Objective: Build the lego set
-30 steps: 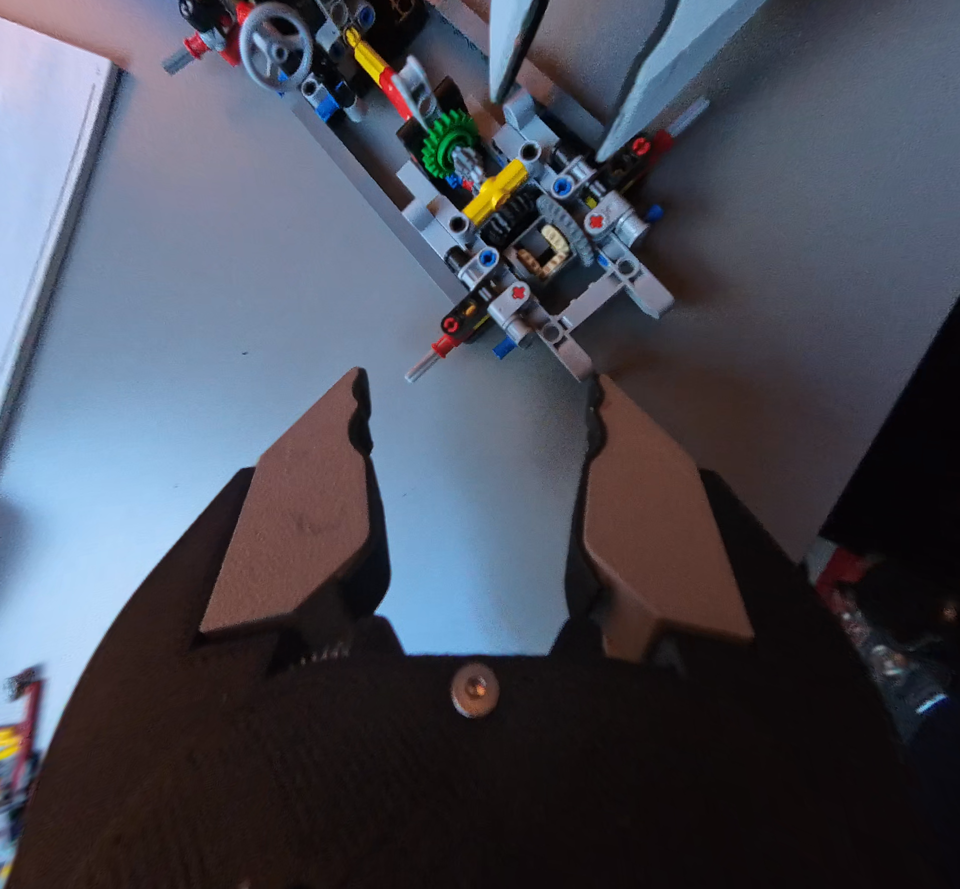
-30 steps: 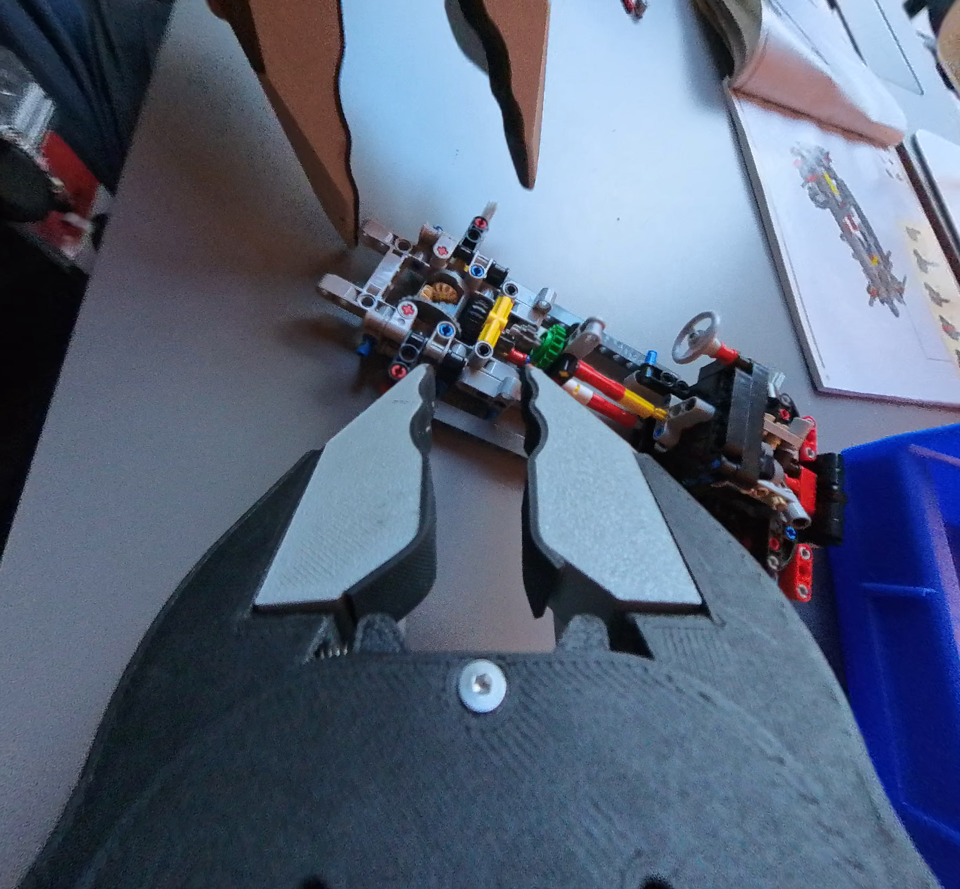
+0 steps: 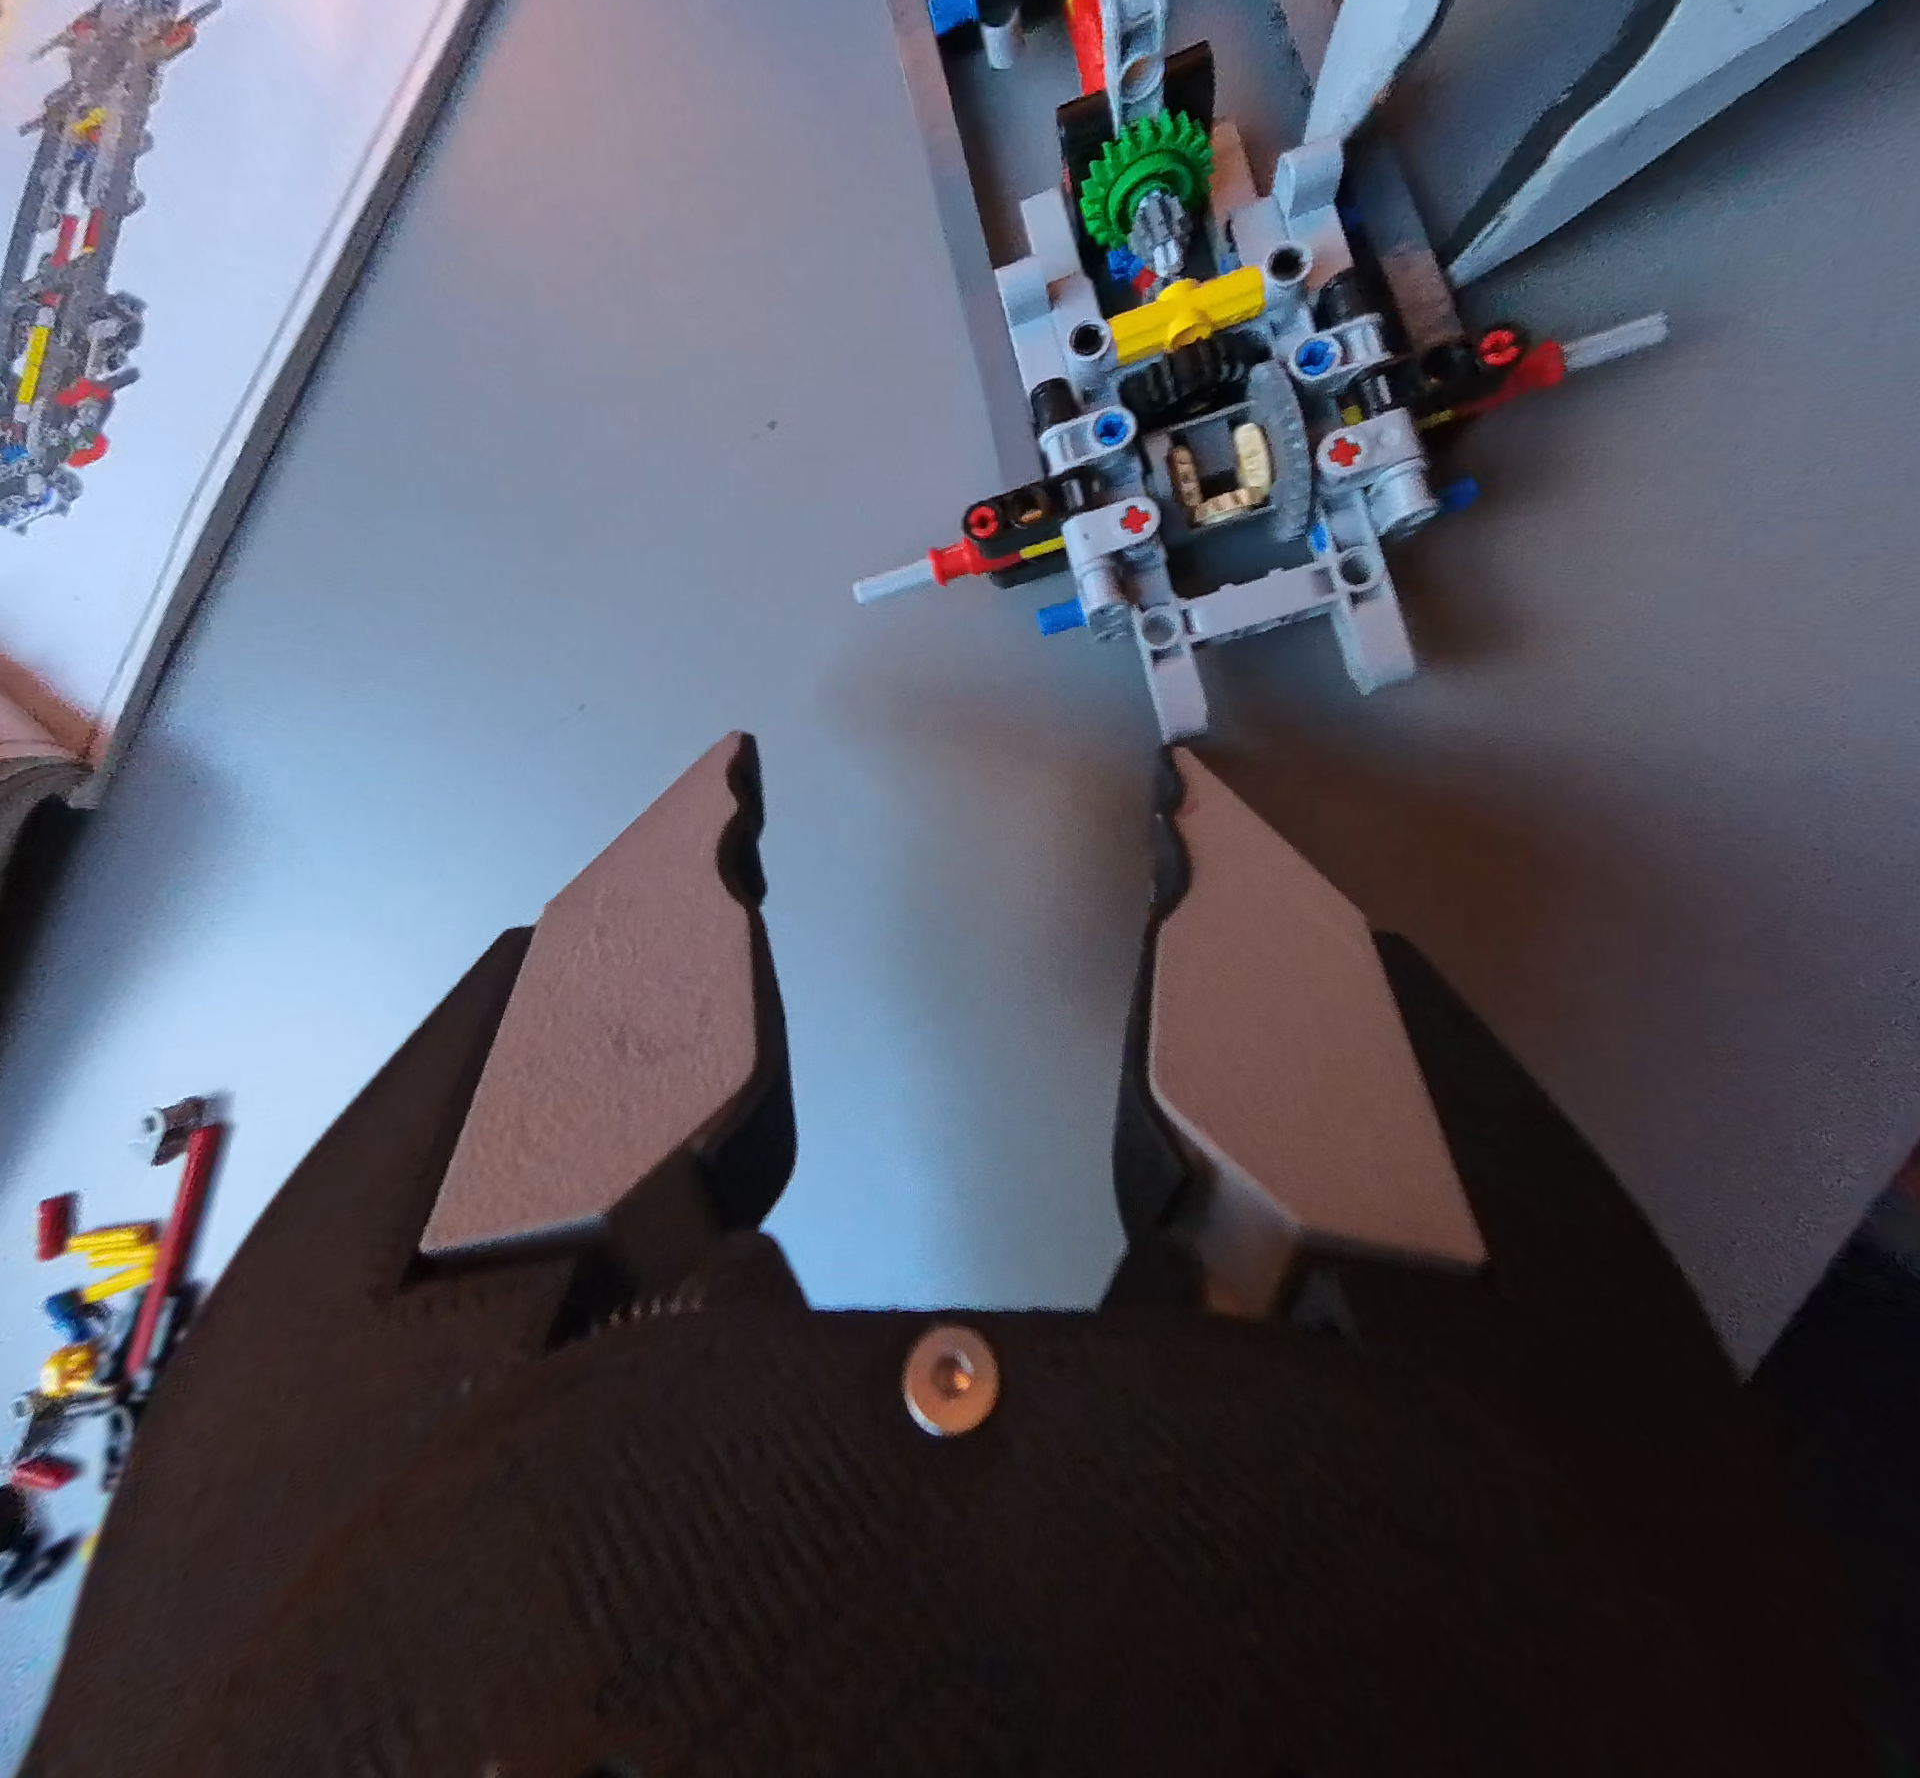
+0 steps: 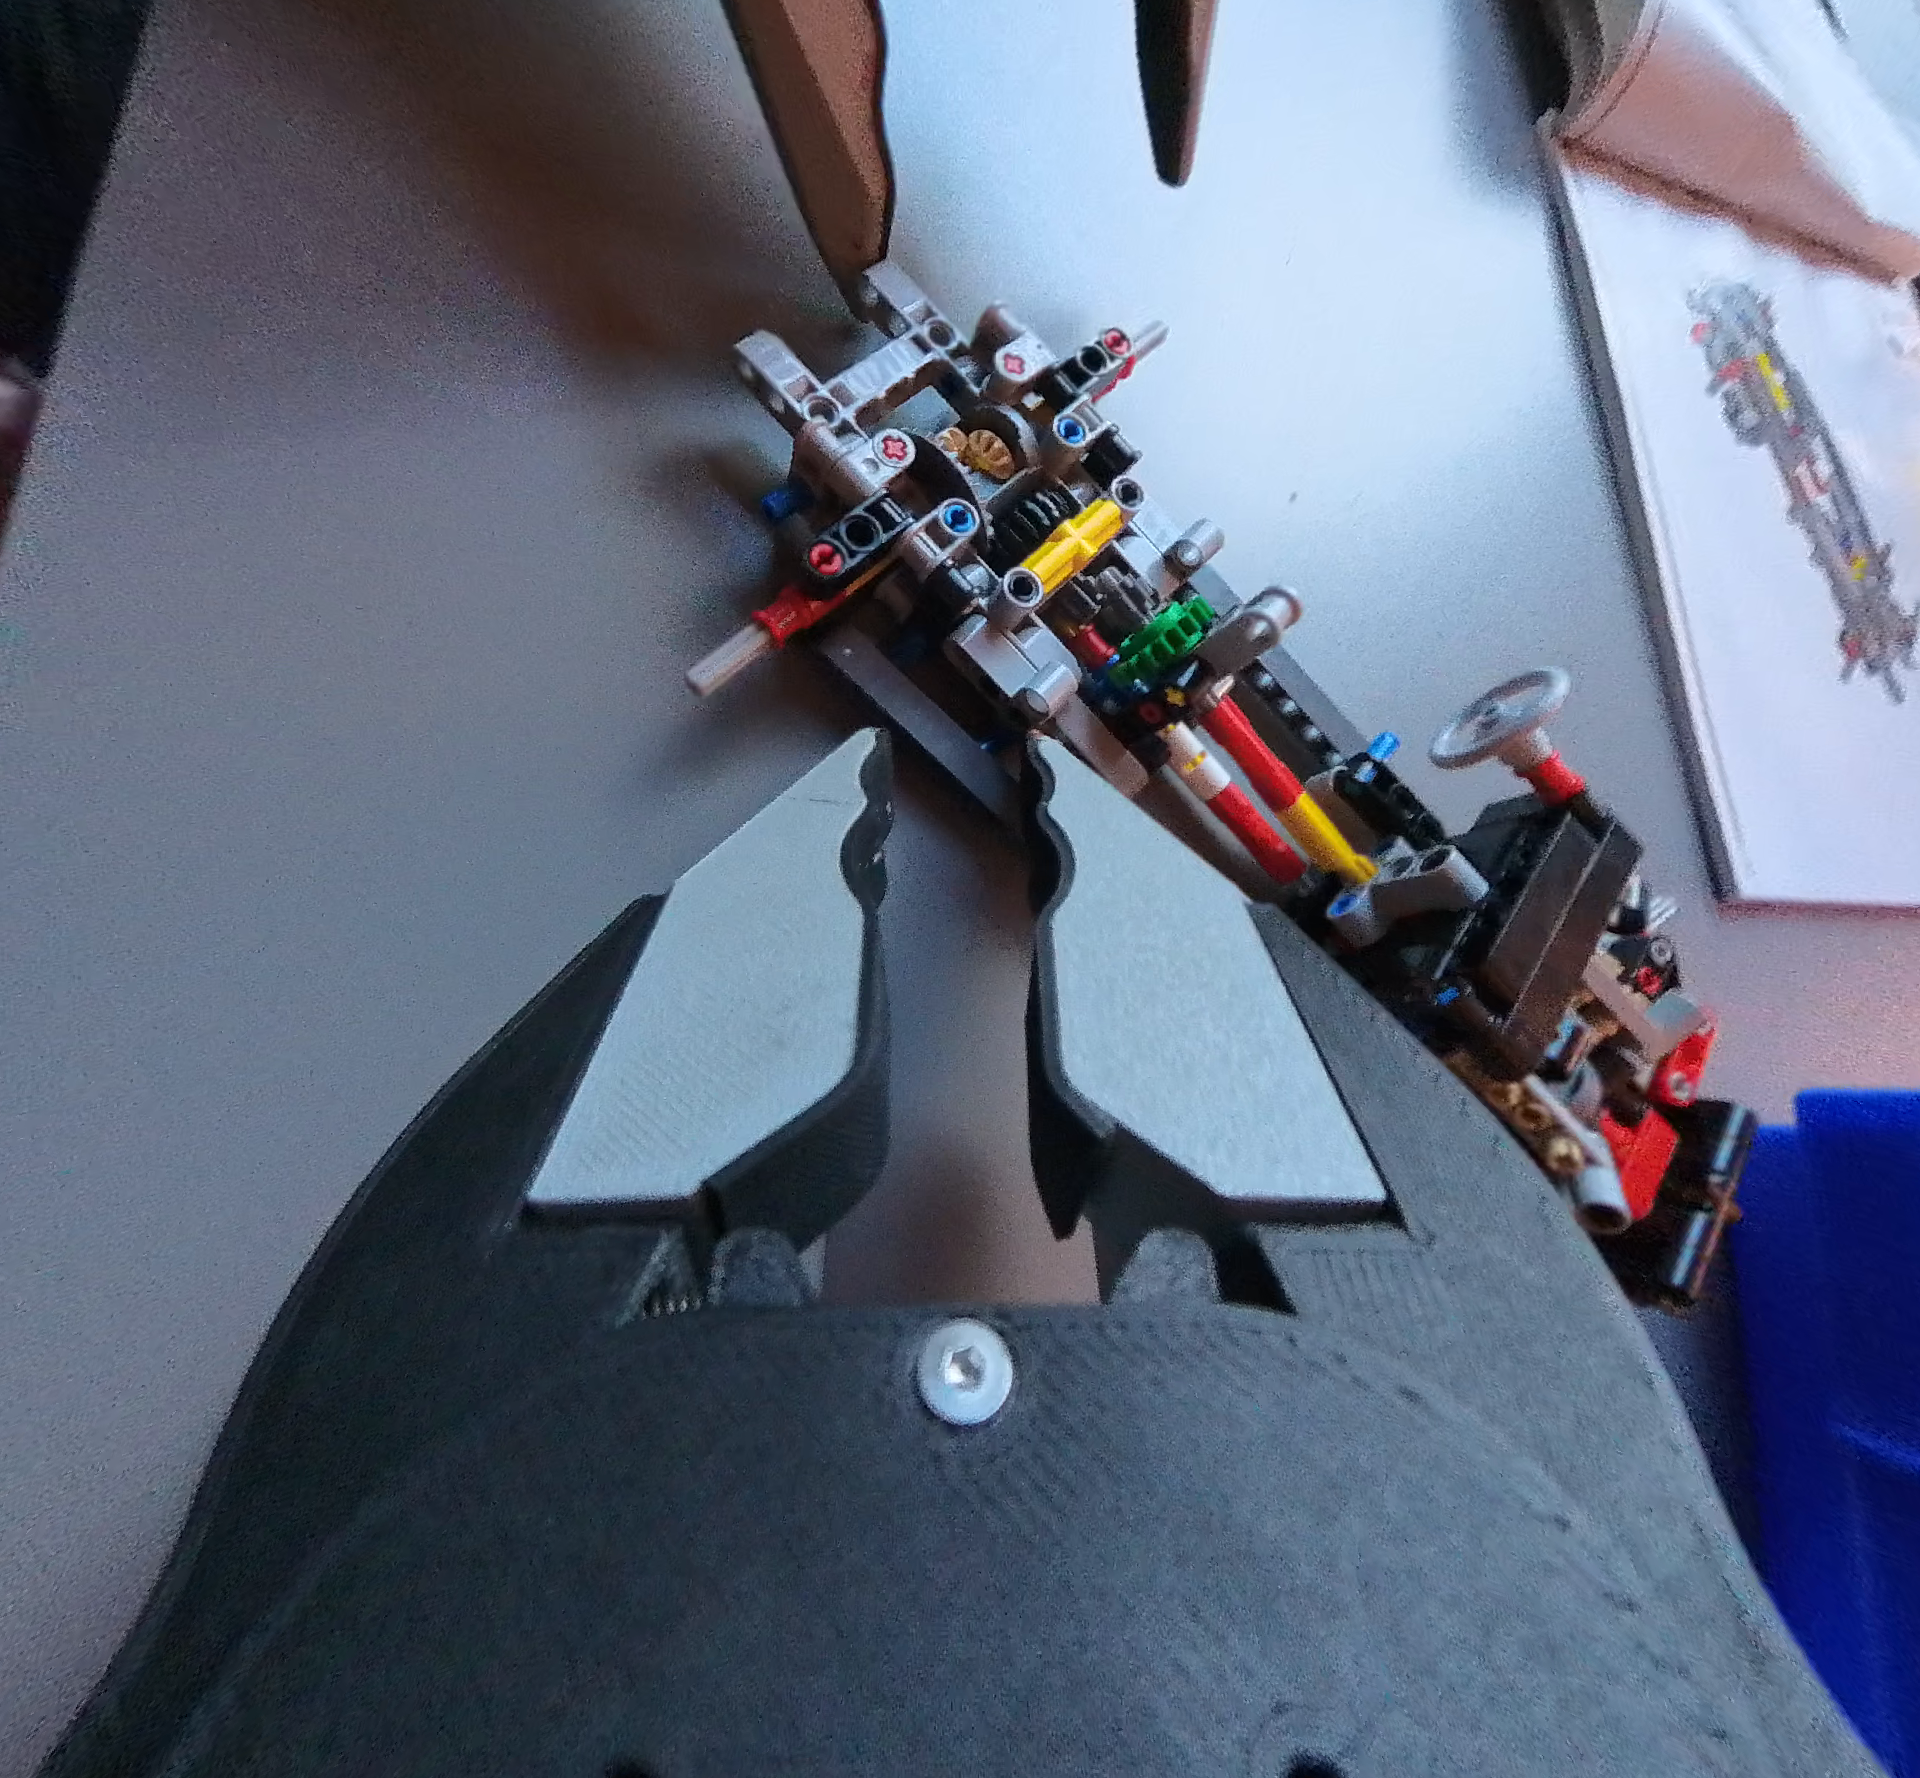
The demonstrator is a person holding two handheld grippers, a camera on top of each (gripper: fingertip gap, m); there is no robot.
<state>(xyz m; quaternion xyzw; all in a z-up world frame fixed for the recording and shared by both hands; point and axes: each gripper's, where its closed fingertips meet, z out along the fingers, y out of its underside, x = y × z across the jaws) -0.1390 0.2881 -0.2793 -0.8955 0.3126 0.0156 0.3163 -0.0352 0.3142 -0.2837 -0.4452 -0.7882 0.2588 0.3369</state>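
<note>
A toy brick car chassis with a green gear lies on the grey table. My left gripper is open and empty. Its right fingertip touches the end of the chassis's light grey frame leg. It shows as brown fingers at the top of the right wrist view. My right gripper stands part open. Its tips straddle the dark side rail of the chassis without a clear grip. Its grey fingers show in the left wrist view.
An open instruction booklet lies along the table, also in the right wrist view. Loose coloured parts lie near it. A blue bin stands by the chassis's steering-wheel end. The table edge is close.
My left gripper has moved up to the chassis until its right fingertip meets the frame leg. My right gripper's jaws stand narrower around the side rail than a second ago.
</note>
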